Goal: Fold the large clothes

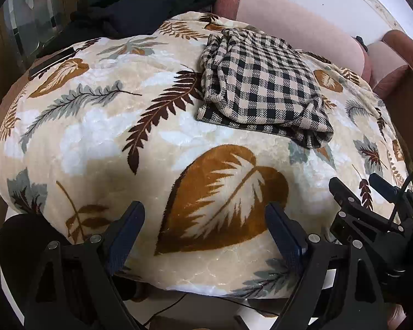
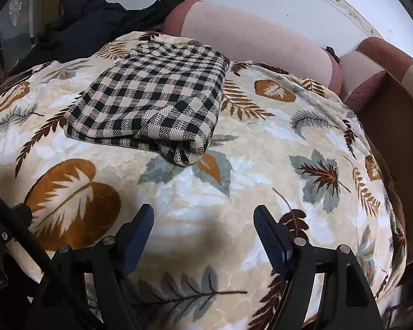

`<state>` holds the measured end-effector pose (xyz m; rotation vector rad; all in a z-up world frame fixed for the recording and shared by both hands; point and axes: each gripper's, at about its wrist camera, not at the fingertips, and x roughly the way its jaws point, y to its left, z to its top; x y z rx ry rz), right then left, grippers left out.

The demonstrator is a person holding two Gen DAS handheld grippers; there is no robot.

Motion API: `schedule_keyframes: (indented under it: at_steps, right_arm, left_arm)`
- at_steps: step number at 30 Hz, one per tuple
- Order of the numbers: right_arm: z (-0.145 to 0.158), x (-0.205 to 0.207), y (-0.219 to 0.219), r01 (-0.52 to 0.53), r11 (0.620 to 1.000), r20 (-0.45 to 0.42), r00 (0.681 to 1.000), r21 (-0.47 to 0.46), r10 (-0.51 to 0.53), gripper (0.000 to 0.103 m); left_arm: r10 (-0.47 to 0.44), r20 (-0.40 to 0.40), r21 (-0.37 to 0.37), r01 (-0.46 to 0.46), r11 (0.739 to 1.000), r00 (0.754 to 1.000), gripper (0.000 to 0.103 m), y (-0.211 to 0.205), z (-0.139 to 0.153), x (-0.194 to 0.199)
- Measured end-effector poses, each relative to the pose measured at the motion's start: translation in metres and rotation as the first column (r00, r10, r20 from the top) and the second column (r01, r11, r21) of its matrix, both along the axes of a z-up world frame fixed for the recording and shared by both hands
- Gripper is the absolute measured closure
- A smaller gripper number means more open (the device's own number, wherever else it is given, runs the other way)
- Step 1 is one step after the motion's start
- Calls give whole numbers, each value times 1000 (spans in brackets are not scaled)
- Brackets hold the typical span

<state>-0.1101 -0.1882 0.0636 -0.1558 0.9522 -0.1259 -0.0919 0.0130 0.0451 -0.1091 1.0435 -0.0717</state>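
A black-and-beige checked garment [image 1: 258, 88] lies folded into a thick rectangle on a leaf-patterned blanket [image 1: 102, 137]; it also shows in the right wrist view [image 2: 157, 96]. My left gripper [image 1: 206, 211] is open and empty, held above the blanket's near edge, well short of the garment. My right gripper [image 2: 203, 214] is open and empty too, over the blanket in front of the garment. The right gripper also shows at the right edge of the left wrist view [image 1: 355, 184].
A pile of black clothing [image 1: 140, 2] lies at the far left end of the sofa, also seen in the right wrist view [image 2: 96, 22]. Pink sofa back cushions [image 2: 256, 41] run behind the blanket. A dark flat object [image 1: 52, 62] lies at the blanket's left edge.
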Motion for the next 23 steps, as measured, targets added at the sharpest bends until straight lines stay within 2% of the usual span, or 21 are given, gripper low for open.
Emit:
schedule_keyframes:
  at_steps: [11,23]
  right_arm:
    - [3,-4,4,-8,1000,12,1000,5,8,24]
    - [19,-20,3,2,999,52,999,39,-4,24]
  left_arm:
    - [-7,2,-16,7,1000,1000,15,0,2,-4]
    - [-26,60,-17,27,999,998,15,-5,21,-23]
